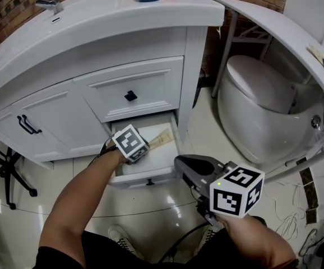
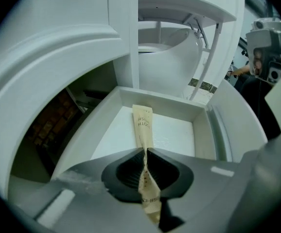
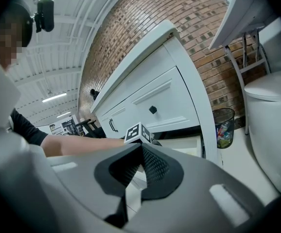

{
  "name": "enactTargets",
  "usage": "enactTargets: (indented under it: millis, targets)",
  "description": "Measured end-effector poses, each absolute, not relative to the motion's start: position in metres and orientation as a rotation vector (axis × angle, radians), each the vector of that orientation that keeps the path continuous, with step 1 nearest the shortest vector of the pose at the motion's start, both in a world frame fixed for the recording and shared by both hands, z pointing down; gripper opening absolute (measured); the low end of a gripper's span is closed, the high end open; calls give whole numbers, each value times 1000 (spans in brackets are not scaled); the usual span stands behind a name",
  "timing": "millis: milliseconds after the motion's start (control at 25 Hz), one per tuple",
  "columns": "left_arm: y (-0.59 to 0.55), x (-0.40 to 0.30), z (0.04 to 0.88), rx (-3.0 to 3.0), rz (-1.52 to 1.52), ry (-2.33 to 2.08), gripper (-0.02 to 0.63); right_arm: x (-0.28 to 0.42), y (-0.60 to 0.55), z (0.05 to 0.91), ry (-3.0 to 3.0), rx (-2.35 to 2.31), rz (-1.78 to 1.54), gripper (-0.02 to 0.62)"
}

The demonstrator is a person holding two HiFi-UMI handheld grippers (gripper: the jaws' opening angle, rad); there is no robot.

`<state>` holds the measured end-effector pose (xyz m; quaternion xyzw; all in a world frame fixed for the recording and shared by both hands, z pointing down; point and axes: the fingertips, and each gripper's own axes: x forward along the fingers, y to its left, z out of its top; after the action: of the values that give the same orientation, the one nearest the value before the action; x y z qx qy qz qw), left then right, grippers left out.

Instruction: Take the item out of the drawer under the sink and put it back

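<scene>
Head view: left arm (image 1: pixel 86 190) seemingly outstretched.

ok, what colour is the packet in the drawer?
Packet: tan, dark print; clearest in left gripper view.

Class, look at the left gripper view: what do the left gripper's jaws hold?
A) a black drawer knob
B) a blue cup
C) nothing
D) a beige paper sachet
D: the left gripper pinches the beige paper sachet between its pads, and the sachet's far end lies in the open drawer.
</scene>
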<state>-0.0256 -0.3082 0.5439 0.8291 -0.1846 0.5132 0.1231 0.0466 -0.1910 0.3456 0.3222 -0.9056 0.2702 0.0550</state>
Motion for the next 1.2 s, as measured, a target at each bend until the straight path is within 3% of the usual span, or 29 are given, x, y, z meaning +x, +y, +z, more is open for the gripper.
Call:
enactTargets:
  millis: [560, 1200]
  targets:
    - [-262, -53, 409, 2674, 1052, -834, 29, 32, -193, 345, -2761, 988, 779, 3]
    - [-189, -120, 337, 2600, 475, -1095, 29, 13, -182, 334, -2807, 917, 738, 3]
